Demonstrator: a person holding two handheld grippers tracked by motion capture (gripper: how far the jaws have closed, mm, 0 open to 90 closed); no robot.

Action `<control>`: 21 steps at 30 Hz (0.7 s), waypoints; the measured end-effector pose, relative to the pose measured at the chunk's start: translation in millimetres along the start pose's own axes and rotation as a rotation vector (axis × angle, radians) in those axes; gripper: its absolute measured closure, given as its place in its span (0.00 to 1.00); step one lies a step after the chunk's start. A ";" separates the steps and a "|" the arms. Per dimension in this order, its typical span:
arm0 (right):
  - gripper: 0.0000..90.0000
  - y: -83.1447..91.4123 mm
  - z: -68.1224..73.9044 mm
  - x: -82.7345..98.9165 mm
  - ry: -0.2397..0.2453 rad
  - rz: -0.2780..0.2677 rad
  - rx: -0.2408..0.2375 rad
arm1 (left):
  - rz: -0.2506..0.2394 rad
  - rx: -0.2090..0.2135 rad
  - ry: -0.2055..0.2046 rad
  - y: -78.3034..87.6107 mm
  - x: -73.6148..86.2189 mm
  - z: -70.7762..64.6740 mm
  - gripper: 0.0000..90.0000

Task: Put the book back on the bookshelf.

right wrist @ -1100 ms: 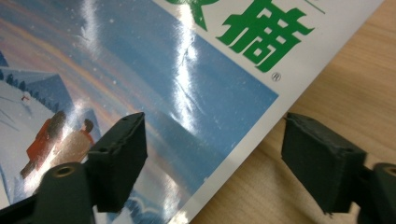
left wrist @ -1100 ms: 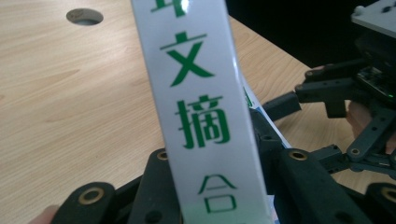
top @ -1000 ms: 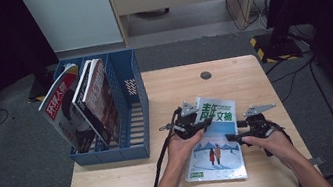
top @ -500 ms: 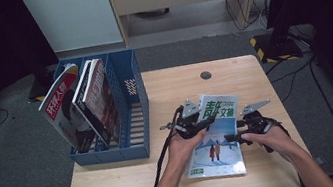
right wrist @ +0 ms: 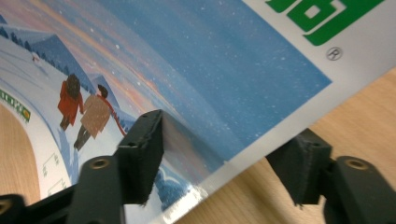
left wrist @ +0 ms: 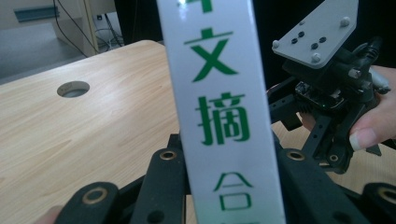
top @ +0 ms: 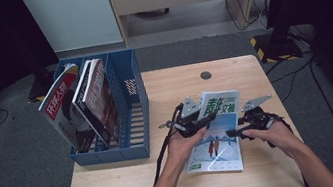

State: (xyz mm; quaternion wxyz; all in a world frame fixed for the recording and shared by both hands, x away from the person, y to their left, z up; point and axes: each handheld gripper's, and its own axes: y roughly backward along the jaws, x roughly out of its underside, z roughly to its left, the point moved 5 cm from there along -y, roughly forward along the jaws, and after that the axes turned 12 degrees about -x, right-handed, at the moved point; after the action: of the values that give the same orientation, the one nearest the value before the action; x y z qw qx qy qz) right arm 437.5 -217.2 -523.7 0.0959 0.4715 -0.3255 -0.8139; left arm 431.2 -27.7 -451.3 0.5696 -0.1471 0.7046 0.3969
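A magazine with a blue snowy cover and green characters lies on the wooden table, its far end raised. My left gripper is shut on the magazine's left edge; in the left gripper view the white strip with green characters stands between the jaws. My right gripper is at the magazine's right edge. Its jaws have just been closing and straddle the edge, one over the cover, the other beside the edge with a gap. The right gripper also appears beyond the magazine in the left gripper view.
A blue file rack stands at the table's left edge, holding two upright magazines. A round cable hole is in the tabletop at the back. The table's front edge lies just behind the forearms.
The right gripper has edged in on the magazine's right side. The magazine's far end has risen a little. The left gripper keeps its hold in place.
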 end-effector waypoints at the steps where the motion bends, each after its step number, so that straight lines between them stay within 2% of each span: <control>1: 0.47 1.6 0.2 -1.1 0.005 0.003 0.004 | -0.006 0.002 -0.001 0.3 -0.6 0.4 0.80; 11: 0.65 15.7 3.2 -12.9 0.036 -0.002 0.054 | -0.054 -0.004 -0.011 5.5 -7.5 4.3 0.80; 21: 0.73 29.8 7.3 -25.8 0.063 -0.041 0.100 | -0.102 -0.003 -0.001 9.5 -16.0 9.9 0.82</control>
State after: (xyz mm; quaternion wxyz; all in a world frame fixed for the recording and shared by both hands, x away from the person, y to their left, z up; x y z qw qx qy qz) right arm 440.8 -225.0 -484.5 0.0660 0.5078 -0.3530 -0.7831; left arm 436.7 -18.4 -433.2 0.5892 -0.1834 0.6952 0.3686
